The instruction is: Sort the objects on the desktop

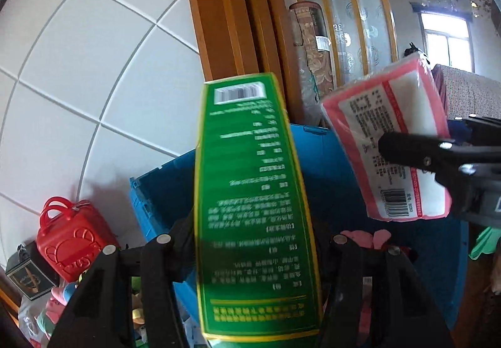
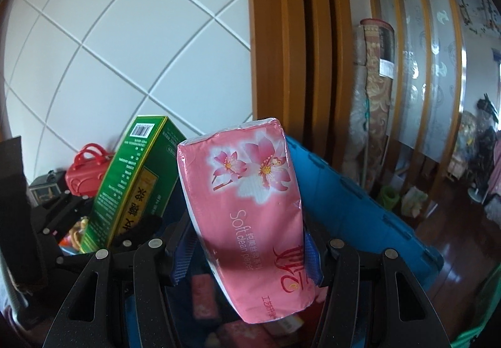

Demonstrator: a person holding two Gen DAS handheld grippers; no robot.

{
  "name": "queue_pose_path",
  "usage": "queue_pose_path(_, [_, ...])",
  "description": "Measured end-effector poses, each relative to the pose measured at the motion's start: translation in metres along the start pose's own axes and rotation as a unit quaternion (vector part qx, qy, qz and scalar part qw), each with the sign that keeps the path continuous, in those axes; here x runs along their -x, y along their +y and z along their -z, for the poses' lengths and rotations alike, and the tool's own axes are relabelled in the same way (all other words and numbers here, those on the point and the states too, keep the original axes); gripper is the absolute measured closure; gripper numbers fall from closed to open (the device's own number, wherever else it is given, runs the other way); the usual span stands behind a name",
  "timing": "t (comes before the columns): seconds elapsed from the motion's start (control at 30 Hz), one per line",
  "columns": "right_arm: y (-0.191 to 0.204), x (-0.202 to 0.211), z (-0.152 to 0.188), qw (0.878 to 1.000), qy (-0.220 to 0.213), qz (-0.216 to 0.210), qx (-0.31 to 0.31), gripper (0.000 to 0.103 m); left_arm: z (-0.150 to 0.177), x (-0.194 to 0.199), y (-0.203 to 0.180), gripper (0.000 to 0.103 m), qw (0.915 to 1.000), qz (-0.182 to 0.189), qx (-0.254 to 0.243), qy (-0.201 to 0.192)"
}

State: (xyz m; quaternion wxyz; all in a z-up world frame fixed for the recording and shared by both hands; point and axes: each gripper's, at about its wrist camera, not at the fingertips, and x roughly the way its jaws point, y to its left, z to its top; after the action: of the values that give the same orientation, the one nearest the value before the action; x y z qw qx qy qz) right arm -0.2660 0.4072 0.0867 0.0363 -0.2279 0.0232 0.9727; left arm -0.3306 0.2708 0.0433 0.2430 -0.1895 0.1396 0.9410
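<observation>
Clamped in left claw (image 1: 253, 241): green box (image 1: 250, 197), over blue crate (image 1: 162, 188). Right claw (image 2: 247, 257) clamped on pink tissue pack (image 2: 250, 210), also above crate. Risks: soft pack slipping w/ squeeze; box & pack colliding, dropping outside crate.

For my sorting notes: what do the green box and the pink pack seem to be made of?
Green box: probably printed cardboard with a slight sheen; flat faces, sharp folded edges.
Pink pack: soft paper in thin glossy plastic film, judging by the wrinkles, shine and sealed end.
</observation>
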Motion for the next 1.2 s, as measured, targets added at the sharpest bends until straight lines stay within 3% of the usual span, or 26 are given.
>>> queue_pose_path(0.2, [-0.026, -0.036, -0.009, 0.999, 0.019, 0.025, -0.015, 0.039, -0.026, -0.029, -0.017, 0.047, 0.9997, -0.019, -0.008, 0.012])
queue_pose_path(0.23, [-0.030, -0.038, -0.012, 0.999, 0.015, 0.030, -0.028, 0.032, -0.029, -0.032, -0.016, 0.037, 0.9996, -0.025, -0.004, 0.015])
queue_pose_path(0.27, [-0.035, -0.041, -0.015, 0.999, 0.014, 0.032, -0.041, 0.017, -0.032, -0.034, -0.018, 0.023, 0.9994, -0.032, -0.003, 0.015])
queue_pose_path(0.33, [-0.045, -0.045, -0.020, 0.998, 0.014, 0.035, -0.055, 0.010, -0.035, -0.035, -0.022, 0.019, 0.9993, -0.037, -0.003, 0.009])
queue_pose_path(0.7, [-0.046, -0.020, -0.007, 0.998, -0.014, 0.037, -0.049, 0.007, -0.015, -0.014, -0.015, 0.016, 0.9980, -0.063, -0.002, 0.009])
queue_pose_path(0.9, [-0.029, 0.003, 0.009, 0.998, -0.032, 0.036, -0.040, 0.002, 0.001, 0.014, -0.007, 0.016, 0.9966, -0.081, 0.012, 0.000])
queue_pose_path(1.2, [0.008, 0.024, 0.022, 0.999, -0.040, 0.002, -0.009, 0.001, 0.027, 0.058, 0.015, 0.016, 0.9912, -0.125, 0.042, -0.012])
